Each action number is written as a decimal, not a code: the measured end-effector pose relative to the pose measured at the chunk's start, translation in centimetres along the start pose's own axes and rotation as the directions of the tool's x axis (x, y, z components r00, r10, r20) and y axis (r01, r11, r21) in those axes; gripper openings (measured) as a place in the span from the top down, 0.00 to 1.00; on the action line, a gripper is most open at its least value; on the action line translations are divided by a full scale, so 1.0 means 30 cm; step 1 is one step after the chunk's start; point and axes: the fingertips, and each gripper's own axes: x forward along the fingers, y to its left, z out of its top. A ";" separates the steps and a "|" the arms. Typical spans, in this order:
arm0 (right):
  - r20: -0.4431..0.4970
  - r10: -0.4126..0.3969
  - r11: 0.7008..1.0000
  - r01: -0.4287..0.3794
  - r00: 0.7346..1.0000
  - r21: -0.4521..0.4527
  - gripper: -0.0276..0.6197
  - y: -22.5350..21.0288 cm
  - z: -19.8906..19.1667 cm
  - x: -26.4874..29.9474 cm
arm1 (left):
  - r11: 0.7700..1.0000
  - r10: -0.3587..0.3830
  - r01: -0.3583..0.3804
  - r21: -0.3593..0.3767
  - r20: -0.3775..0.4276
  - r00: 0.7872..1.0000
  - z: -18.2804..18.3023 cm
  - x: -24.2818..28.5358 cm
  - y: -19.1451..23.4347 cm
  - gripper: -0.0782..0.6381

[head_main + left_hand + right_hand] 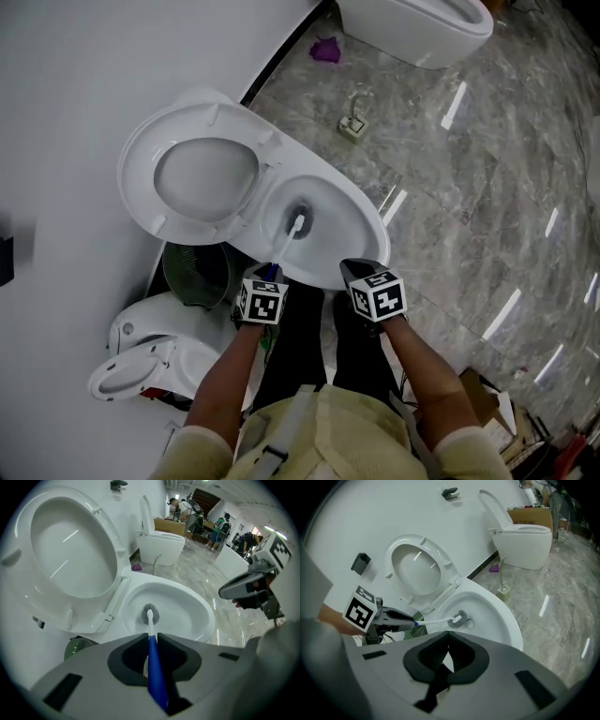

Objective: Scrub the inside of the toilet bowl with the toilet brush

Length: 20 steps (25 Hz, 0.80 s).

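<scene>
While my left gripper (pixel 151 656) is clamping the toilet brush (pixel 150 620) by its blue handle, bristles down inside the toilet bowl (pixel 349 214), my right gripper (pixel 446 660) is hovering nearby, jaws together, empty.

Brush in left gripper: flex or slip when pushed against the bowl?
The brush has a thin, long handle, so it probably flexes a little under push. The left gripper clamps only its blue end, so the head may pivot. The bowl looks glossy; bristles likely slide easily.

white wall (pixel 66 84), glossy grey marble floor (pixel 497 178) — strip-light glints across it.
</scene>
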 end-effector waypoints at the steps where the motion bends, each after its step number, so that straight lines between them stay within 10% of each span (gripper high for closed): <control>1: -0.004 -0.005 1.000 0.005 1.000 0.006 0.93 -0.013 0.000 0.014 | 1.000 0.000 0.000 -0.013 -0.007 1.000 0.003 0.021 0.012 0.80; 20: -0.084 -0.020 0.997 0.026 0.996 0.074 0.93 -0.120 -0.049 0.120 | 0.992 0.062 -0.071 -0.108 -0.084 0.995 0.085 0.304 0.130 0.80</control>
